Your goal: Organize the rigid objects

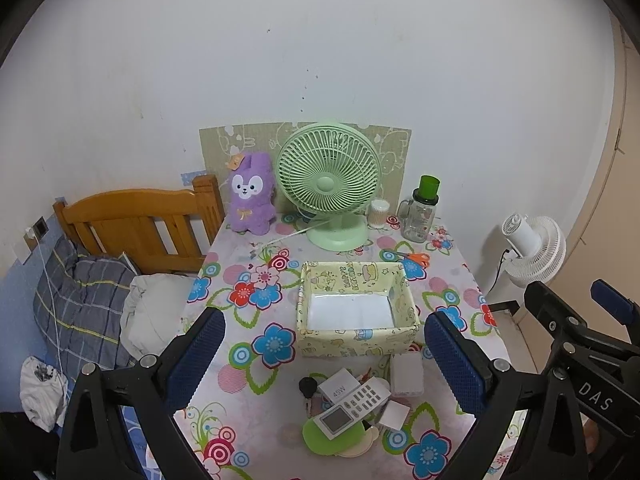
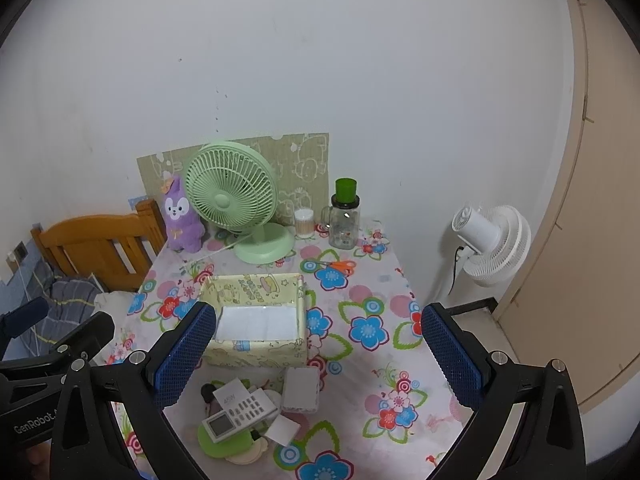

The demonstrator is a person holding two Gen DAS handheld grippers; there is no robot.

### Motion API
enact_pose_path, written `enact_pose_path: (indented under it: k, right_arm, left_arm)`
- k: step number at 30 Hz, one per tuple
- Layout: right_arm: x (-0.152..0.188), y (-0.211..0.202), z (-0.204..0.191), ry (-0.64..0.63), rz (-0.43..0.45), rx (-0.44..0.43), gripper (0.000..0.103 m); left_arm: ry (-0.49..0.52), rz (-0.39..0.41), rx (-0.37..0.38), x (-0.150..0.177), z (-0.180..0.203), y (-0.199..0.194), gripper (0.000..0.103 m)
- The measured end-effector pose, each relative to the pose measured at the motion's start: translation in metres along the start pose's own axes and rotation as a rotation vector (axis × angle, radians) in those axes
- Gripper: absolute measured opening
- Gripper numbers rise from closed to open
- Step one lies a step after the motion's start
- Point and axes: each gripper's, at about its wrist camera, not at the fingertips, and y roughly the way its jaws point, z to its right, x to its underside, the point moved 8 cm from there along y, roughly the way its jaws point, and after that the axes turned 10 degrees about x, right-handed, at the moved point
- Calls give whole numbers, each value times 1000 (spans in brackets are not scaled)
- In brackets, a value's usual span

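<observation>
Floral-cloth table (image 1: 440, 280) against white wall; green fan (image 1: 329, 184) and purple plush (image 1: 252, 196) at back. Empty yellow box (image 1: 356, 336) mid-table. Pile just before it: remote (image 1: 352, 404), 45W charger (image 1: 338, 386), white case (image 1: 407, 374), green disc (image 1: 324, 438). Left gripper (image 1: 324, 364) and right gripper (image 2: 316, 356) both hover above, spread wide, holding nothing

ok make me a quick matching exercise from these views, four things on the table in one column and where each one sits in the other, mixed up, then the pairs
Things:
1. scissors
2. remote control
3. purple plush
4. glass jar

Places:
A. back left corner, beside the green fan
B. in the pile in front of the box
C. back right corner
D. between the box and the jar

Pairs: 1-D, 2-B, 3-A, 4-C
</observation>
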Motion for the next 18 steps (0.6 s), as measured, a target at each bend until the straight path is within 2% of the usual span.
enact_pose_path:
  k: [18]
  right_arm:
    - [-6,-3,1,10,14,-4,103]
  left_arm:
    - [19,15,-2,-6,2,-1,101]
